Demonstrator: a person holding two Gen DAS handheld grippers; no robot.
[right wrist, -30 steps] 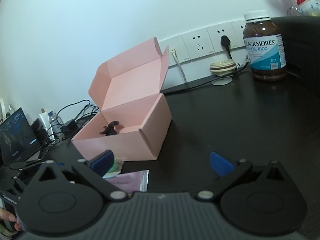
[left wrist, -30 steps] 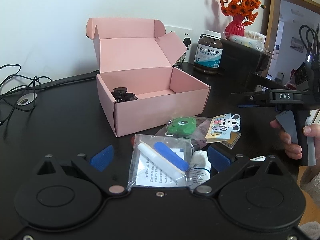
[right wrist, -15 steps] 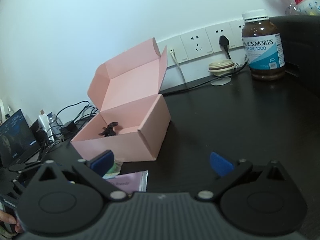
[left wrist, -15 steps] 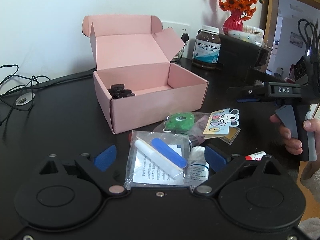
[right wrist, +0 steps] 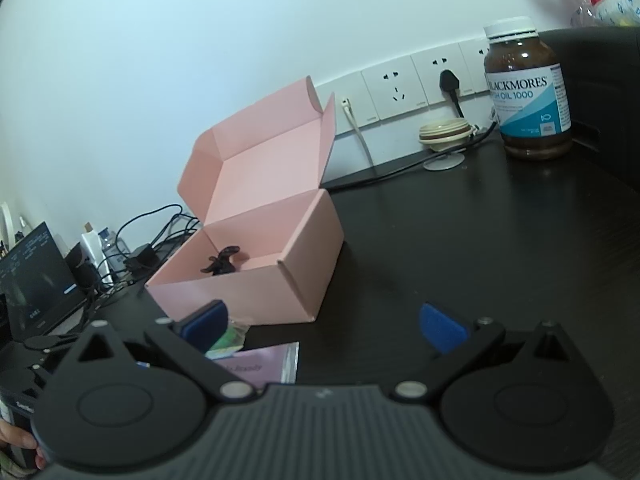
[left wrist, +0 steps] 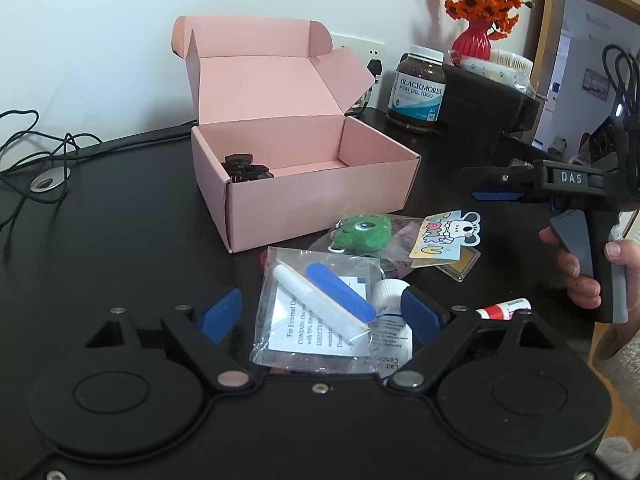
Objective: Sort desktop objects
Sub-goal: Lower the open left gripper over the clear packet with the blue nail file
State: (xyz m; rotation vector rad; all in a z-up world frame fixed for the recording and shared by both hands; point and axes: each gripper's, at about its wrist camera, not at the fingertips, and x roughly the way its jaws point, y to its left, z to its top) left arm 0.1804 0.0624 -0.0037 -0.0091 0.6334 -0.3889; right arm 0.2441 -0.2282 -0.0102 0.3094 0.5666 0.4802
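Observation:
An open pink box [left wrist: 316, 196] stands mid-desk with a black hair clip [left wrist: 244, 168] inside. In front of it lie a clear bag [left wrist: 320, 308] holding a white tube and blue file, a small white bottle [left wrist: 390, 292], a green toy [left wrist: 362, 232] and a cartoon sticker card [left wrist: 444, 236]. My left gripper [left wrist: 320, 312] straddles the bag; its jaws are closing, and the pads are not pressing on the bag. My right gripper [right wrist: 324, 322] is open and empty to the right of the pink box [right wrist: 256, 264], above a purple card [right wrist: 260, 364].
A fish oil bottle [left wrist: 418, 88] and a red vase of orange flowers [left wrist: 480, 12] stand at the back right beside a black case [left wrist: 484, 112]. Cables [left wrist: 36, 148] trail at the left. A red-white tube [left wrist: 504, 308] lies near the right pad. Wall sockets [right wrist: 400, 92] sit behind.
The left gripper's blue pads have drawn closer together on either side of the clear bag. The right gripper has held still.

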